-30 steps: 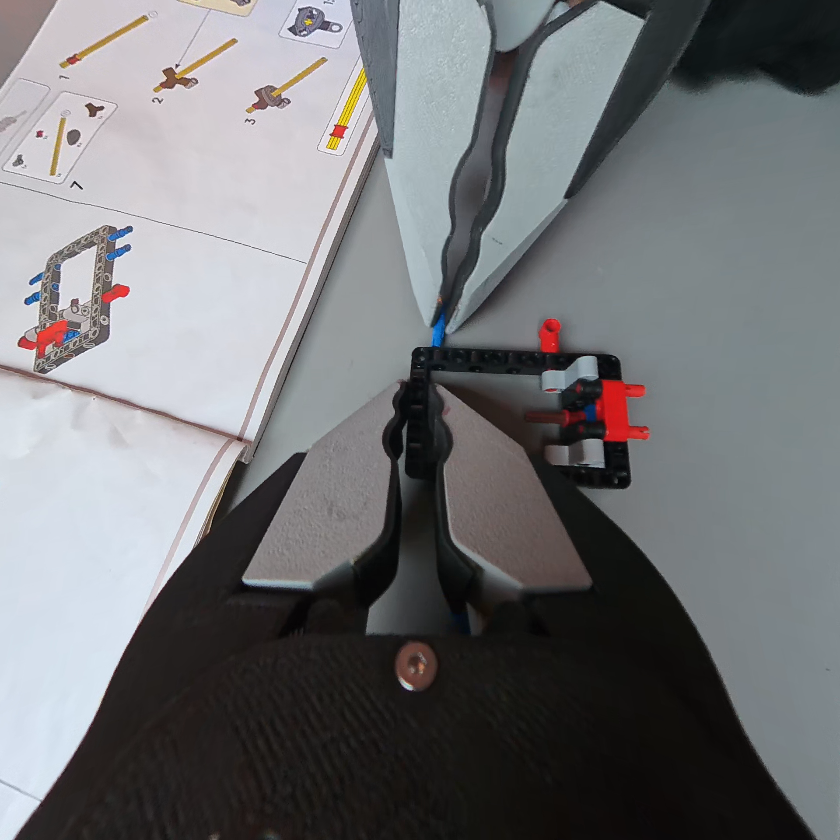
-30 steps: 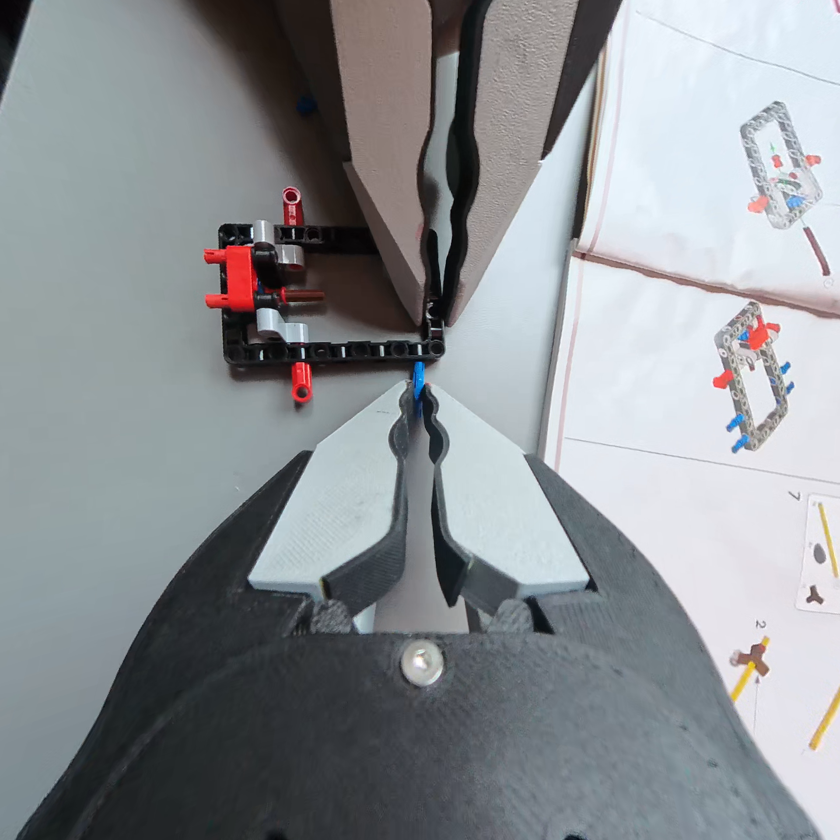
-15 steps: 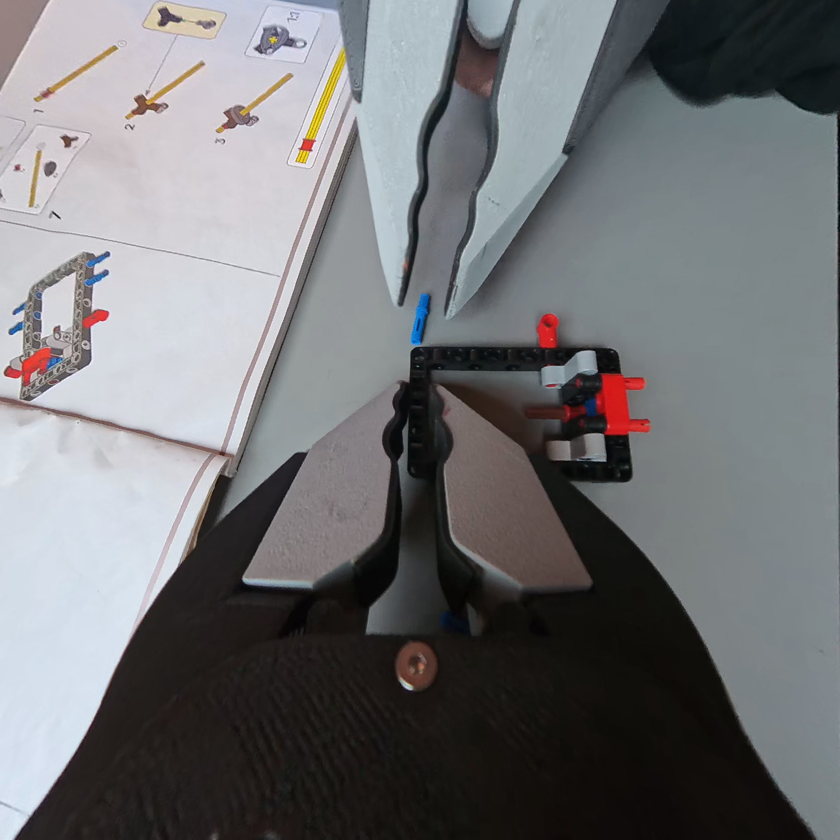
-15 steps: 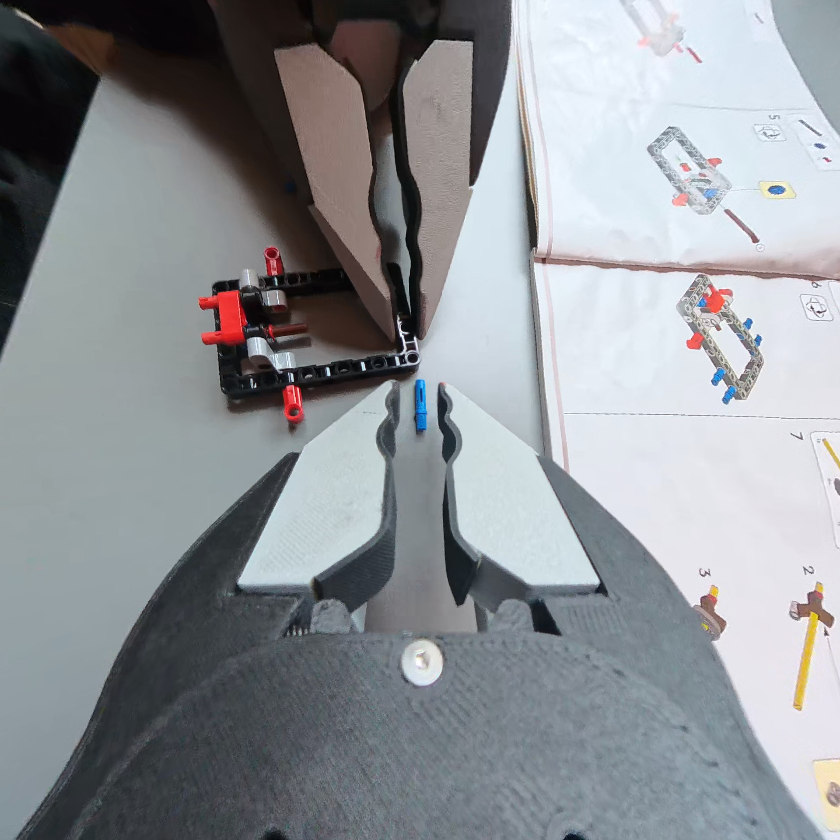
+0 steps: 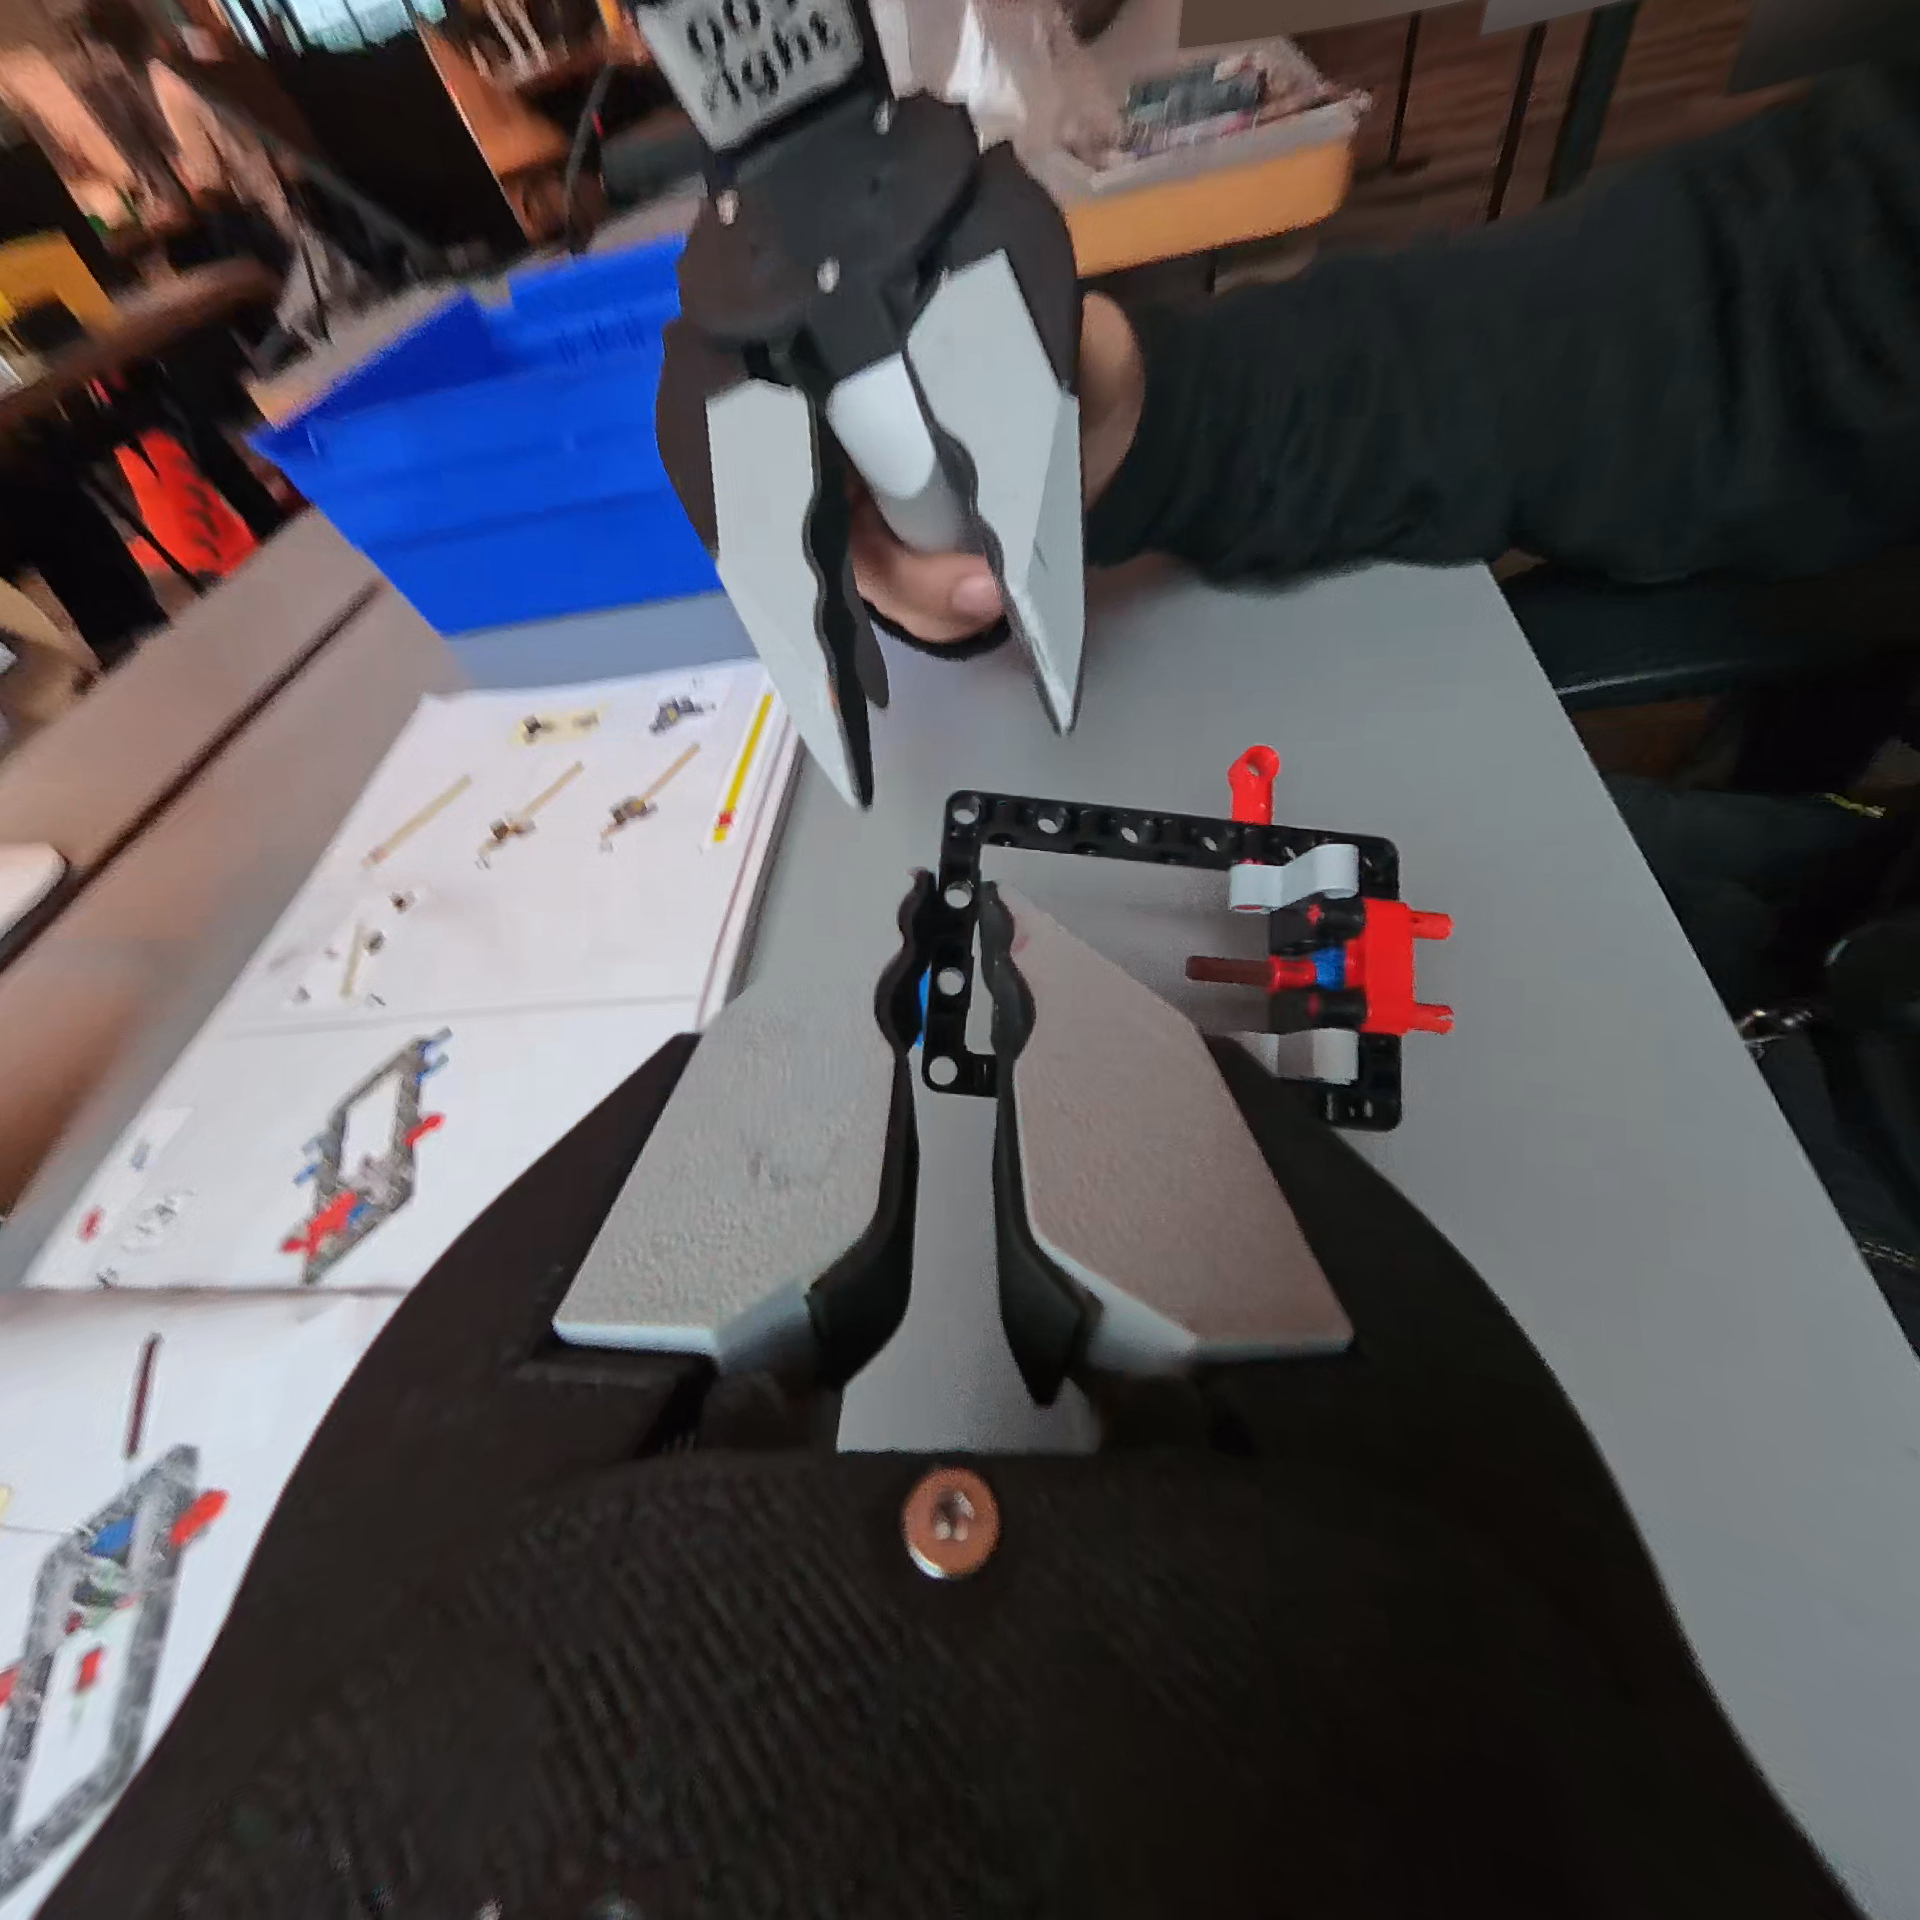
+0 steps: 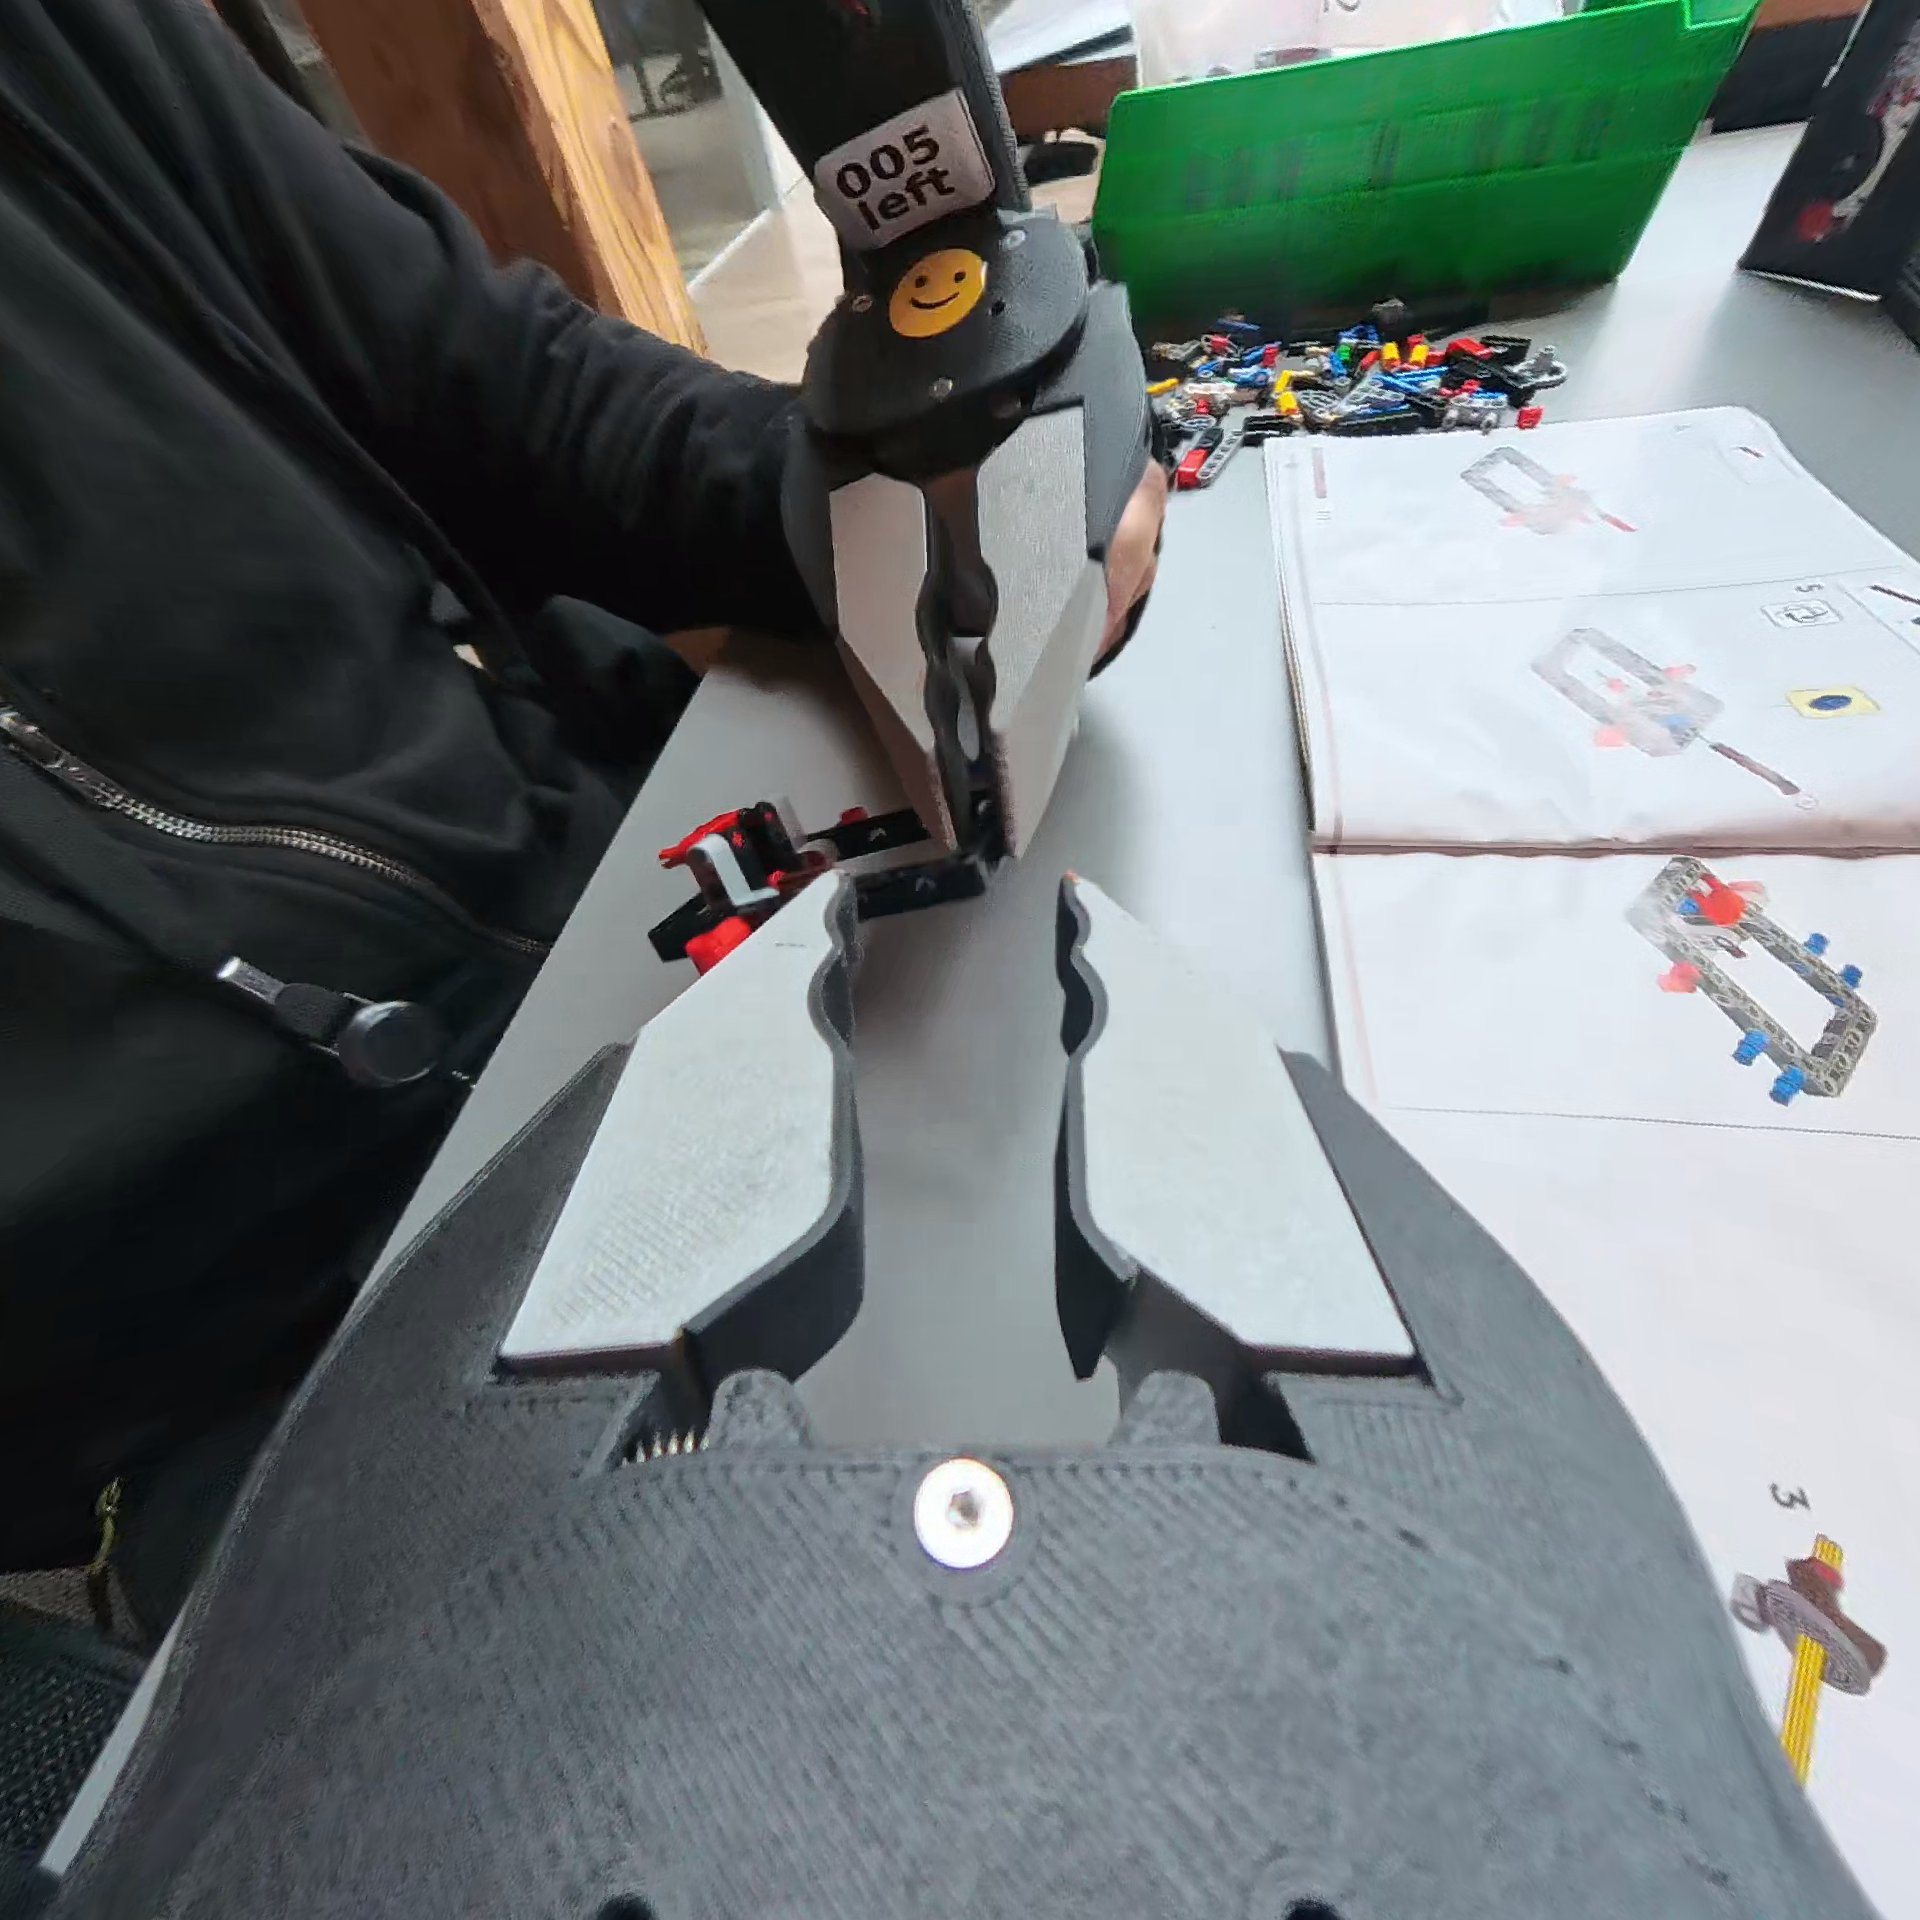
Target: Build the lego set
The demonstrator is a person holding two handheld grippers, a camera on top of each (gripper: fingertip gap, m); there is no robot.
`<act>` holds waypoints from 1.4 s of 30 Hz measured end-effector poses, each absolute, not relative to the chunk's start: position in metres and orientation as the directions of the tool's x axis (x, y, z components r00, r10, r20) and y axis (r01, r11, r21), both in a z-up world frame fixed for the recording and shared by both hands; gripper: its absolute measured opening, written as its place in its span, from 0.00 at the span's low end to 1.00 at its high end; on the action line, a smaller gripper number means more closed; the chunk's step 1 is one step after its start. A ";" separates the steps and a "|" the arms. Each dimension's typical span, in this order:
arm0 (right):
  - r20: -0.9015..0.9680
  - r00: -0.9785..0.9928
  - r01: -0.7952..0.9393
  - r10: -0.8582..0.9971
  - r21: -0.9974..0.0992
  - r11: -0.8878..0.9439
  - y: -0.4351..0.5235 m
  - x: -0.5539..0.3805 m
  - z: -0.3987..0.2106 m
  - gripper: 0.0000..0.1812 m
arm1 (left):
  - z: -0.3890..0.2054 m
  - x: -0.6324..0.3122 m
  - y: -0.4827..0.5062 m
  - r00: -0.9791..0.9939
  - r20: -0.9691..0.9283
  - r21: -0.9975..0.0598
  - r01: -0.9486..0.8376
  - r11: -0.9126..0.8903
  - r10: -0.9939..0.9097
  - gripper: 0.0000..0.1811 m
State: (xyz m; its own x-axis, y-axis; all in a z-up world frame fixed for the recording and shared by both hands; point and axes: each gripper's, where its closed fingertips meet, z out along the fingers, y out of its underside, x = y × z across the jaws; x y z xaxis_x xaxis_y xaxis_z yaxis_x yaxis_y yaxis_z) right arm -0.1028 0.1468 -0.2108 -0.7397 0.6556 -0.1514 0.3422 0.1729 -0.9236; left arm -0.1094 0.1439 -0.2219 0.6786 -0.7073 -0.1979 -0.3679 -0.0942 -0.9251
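While the left tool (image 5: 951, 914) stays out of the prose of motion, its two fingers are pinched tight on the short near side of the black frame (image 5: 1132, 831), which lies flat on the grey bench (image 5: 1558, 1299). A small blue pin (image 5: 922, 1006) shows just beside that gripped side, against the left finger; whether it is seated in the frame cannot be told. At the far end of the frame sits a cluster of red, grey and black parts (image 5: 1340, 961), with a brown axle (image 5: 1226, 971) pointing inward and a red pin (image 5: 1254, 779) sticking out of the long far side.

Above the frame's corner hangs the right tool (image 5: 961, 764), its fingers spread wide apart and holding nothing, tips clear of the frame. From the right wrist view the same gap between its fingers (image 6: 769, 1091) frames bare bench.

An open instruction booklet (image 6: 1558, 935) lies beside the frame. Beyond it are a pile of loose bricks (image 6: 1351, 384) and a green bin (image 6: 1392, 177); a blue bin (image 5: 488, 447) stands at the other end. A person's black sleeve (image 6: 416, 416) reaches to the left tool.
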 end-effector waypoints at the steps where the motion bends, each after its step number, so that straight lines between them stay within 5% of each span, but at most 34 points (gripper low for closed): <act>1: -0.148 -0.741 0.340 0.655 -0.924 0.175 0.145 -0.102 -0.210 0.20 | -0.214 -0.108 0.142 0.674 -0.228 -0.933 -0.357 -0.039 -0.703 0.03; 8: -0.130 -0.772 0.271 0.622 -0.953 0.137 0.119 -0.099 -0.188 0.18 | -0.177 -0.104 0.131 0.632 -0.321 -0.947 -0.219 0.235 -0.705 0.03; 13: -0.066 -0.745 0.263 0.664 -0.944 0.201 0.108 -0.103 -0.193 0.05 | -0.179 -0.099 0.130 0.617 -0.316 -0.949 -0.197 0.247 -0.721 0.03; 15: -0.096 -0.761 0.294 0.641 -0.933 0.209 0.104 -0.100 -0.197 0.08 | -0.181 -0.098 0.131 0.615 -0.329 -0.944 -0.214 0.250 -0.716 0.03; 28: -0.328 -0.693 0.514 0.642 -0.850 0.120 0.122 -0.106 -0.227 0.09 | -0.211 -0.124 0.159 0.723 -0.256 -0.947 -0.322 0.014 -0.641 0.03; 38: -0.426 -0.679 0.551 0.599 -0.834 0.032 0.140 -0.103 -0.225 0.32 | -0.221 -0.166 0.178 0.868 -0.268 -0.925 -0.353 -0.141 -0.418 0.03; 42: -0.370 -0.646 0.509 0.668 -0.861 0.016 0.142 -0.115 -0.219 0.31 | -0.231 -0.178 0.180 0.921 -0.173 -0.920 -0.277 -0.275 -0.350 0.03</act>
